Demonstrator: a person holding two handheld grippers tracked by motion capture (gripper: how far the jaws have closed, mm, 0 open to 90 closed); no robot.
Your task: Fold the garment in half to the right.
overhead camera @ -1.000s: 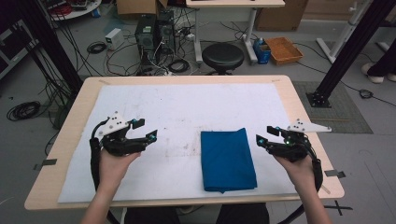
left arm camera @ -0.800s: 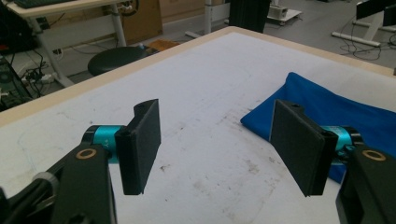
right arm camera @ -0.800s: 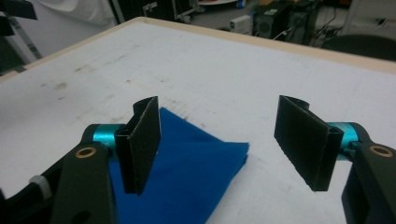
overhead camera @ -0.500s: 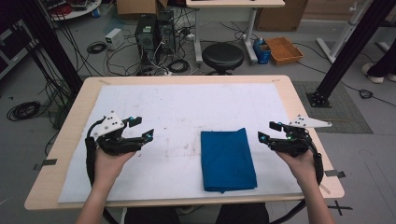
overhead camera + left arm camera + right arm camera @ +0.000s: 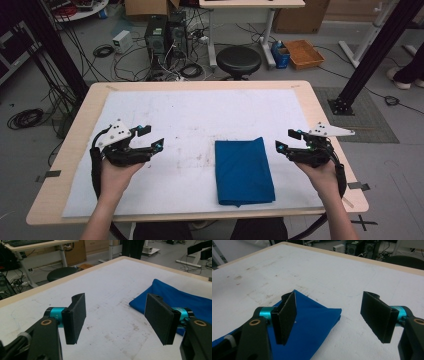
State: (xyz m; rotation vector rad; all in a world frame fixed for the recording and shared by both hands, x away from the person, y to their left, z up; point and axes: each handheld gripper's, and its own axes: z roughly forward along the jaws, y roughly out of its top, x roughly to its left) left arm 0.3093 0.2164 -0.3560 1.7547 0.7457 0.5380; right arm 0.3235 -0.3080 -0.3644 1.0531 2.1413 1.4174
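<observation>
Left gripper [image 5: 152, 137]: held in the person's left hand [image 5: 117, 170] over the left part of the worktop [image 5: 85, 107]. Jaws wide apart, nothing between them, nothing touched. In the left gripper view [image 5: 116, 317] bare white sheet lies between the pads.

Right gripper [image 5: 287, 140]: held in the right hand [image 5: 322, 172] near the worktop's right edge. Jaws wide apart and just been opening; no thing gripped. In the right gripper view [image 5: 329, 317] the one pad stands in front of the cloth, the other over bare sheet; neither presses on anything.

Blue cloth [image 5: 244, 170]: folded to a long rectangle, lying flat on the white sheet [image 5: 200, 115], right of centre, between the two grippers and nearer the right one. Its near end lies close to the sheet's front edge. It also appears in the left gripper view [image 5: 180, 298] and right gripper view [image 5: 312, 327].

Open room: wide bare sheet left of the cloth and behind it, up to the far edge. Narrow strip of sheet between cloth and right gripper.

Beyond the worktop: black stool [image 5: 238, 60] on the floor.
</observation>
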